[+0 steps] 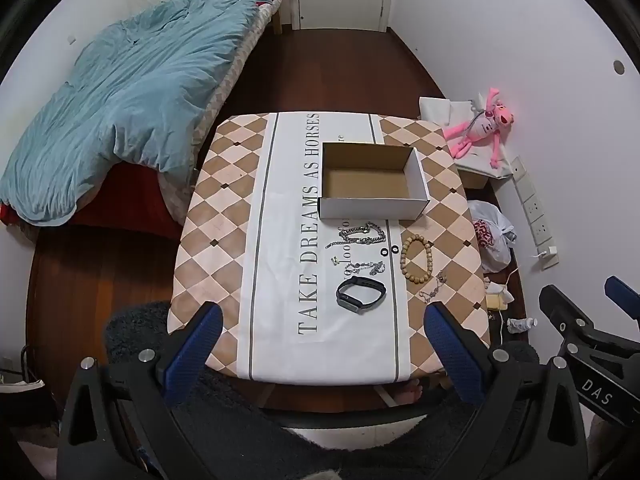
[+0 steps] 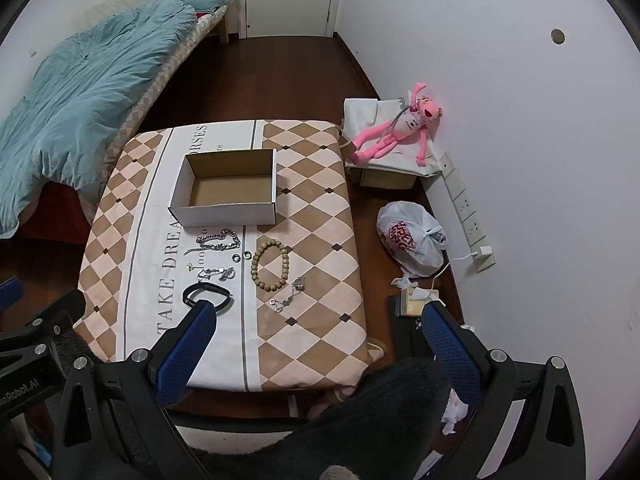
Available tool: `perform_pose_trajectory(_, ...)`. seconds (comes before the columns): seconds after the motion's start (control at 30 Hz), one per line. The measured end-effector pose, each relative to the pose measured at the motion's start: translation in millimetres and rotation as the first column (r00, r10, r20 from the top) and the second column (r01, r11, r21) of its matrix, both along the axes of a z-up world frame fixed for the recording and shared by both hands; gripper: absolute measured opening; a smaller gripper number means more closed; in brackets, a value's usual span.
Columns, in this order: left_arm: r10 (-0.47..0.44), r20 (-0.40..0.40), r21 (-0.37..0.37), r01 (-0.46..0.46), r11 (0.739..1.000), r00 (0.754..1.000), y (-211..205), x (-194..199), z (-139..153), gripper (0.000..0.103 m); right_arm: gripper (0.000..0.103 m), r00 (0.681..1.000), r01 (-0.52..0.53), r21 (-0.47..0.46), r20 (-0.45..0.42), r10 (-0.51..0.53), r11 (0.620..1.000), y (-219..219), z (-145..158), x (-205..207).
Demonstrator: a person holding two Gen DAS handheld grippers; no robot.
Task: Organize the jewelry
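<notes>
Bedroom walls and a blue-quilted bed (image 1: 120, 92) are framing the surface (image 1: 224, 208), which is wearing a checked cloth with a white lettered band. Sitting toward its far edge is an empty white cardboard box (image 1: 372, 178), open-topped. Lying loose between that box and the near edge is the jewelry: a black watch band (image 1: 361, 293), a wooden bead bracelet (image 1: 417, 259), a heavy silver chain (image 1: 358, 236), a finer chain (image 2: 290, 294) nearer the right edge, and two small rings (image 1: 390, 250). The beads are looking stiff and easy to pinch across; the chains will likely slump and slip, so grabbing a bunched section seems wisest. Both the left gripper (image 1: 324, 320) and right gripper (image 2: 320, 320) are hovering spread wide, holding nothing.
</notes>
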State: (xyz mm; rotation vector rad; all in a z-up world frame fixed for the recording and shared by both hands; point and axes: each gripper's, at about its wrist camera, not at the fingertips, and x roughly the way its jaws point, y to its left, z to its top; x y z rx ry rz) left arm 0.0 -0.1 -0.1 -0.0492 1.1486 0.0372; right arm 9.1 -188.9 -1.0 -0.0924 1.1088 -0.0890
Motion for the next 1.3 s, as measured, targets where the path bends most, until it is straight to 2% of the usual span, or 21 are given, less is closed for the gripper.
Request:
perform_pose_trajectory(0.5, -0.005, -0.011, -0.003, 0.005, 1.000, 1.000, 4.9, -1.0, -1.7, 0.103, 0.103, 1.000, 0.000, 0.001, -0.004, 0.000, 1.000, 0.3, -2.6, 6.1)
perform_pose_trajectory(0.73, -0.002, -0.019, 0.024, 0.002, 1.000, 1.000, 3.6, 5.3, -15.9, 0.103, 0.103, 1.000, 0.024, 0.006, -0.013, -0.024, 1.000, 4.5, -29.8, 3.1)
perform_pose_trajectory(1.3, 0.001, -0.070, 0.017, 0.000, 1.000, 0.998, 5.0, 13.2, -42.2, 0.103, 0.103, 0.998, 0.027, -0.020, -0.048, -0.028, 0.999, 6.8, -42.2, 18.3)
